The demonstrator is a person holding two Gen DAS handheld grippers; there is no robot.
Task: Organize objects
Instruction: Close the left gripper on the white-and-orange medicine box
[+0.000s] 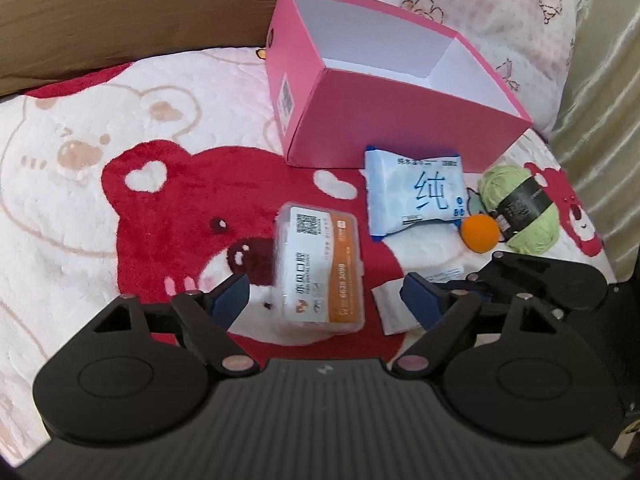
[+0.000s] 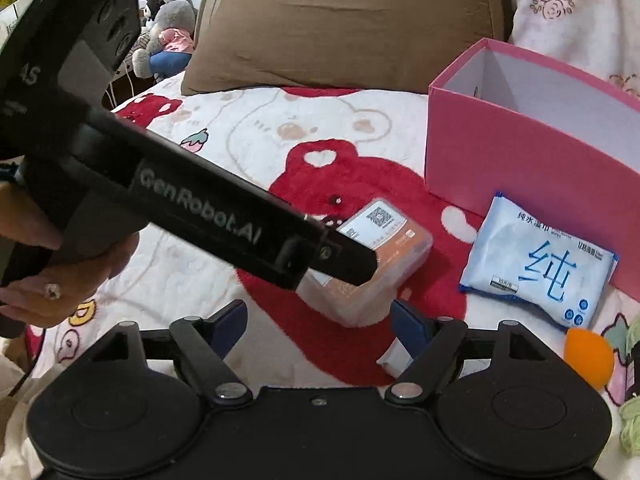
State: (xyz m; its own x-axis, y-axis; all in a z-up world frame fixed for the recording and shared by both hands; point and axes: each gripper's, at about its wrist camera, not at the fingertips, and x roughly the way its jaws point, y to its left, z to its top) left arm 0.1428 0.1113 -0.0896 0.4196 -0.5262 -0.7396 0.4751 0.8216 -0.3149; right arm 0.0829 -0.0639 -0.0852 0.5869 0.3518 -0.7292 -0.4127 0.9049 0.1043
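A clear plastic case with an orange and white label (image 1: 320, 268) lies on the bear blanket. My left gripper (image 1: 326, 298) is open, a finger on each side of the case and neither pad touching it. In the right wrist view the left gripper (image 2: 352, 264) reaches in from the upper left over the case (image 2: 400, 256), held by a hand (image 2: 40, 276). My right gripper (image 2: 320, 320) is open just short of the case's near corner, holding nothing. An open, empty pink box (image 1: 400, 132) (image 2: 520, 160) stands behind.
A blue wet-wipes pack (image 1: 416, 196) (image 2: 540, 272), an orange ball (image 1: 480, 234) (image 2: 588, 356) and green yarn (image 1: 520, 208) lie in front of the box. A small white item (image 1: 386, 308) (image 2: 394, 358) sits by the right-hand fingers. A brown pillow (image 2: 340, 28) lies behind.
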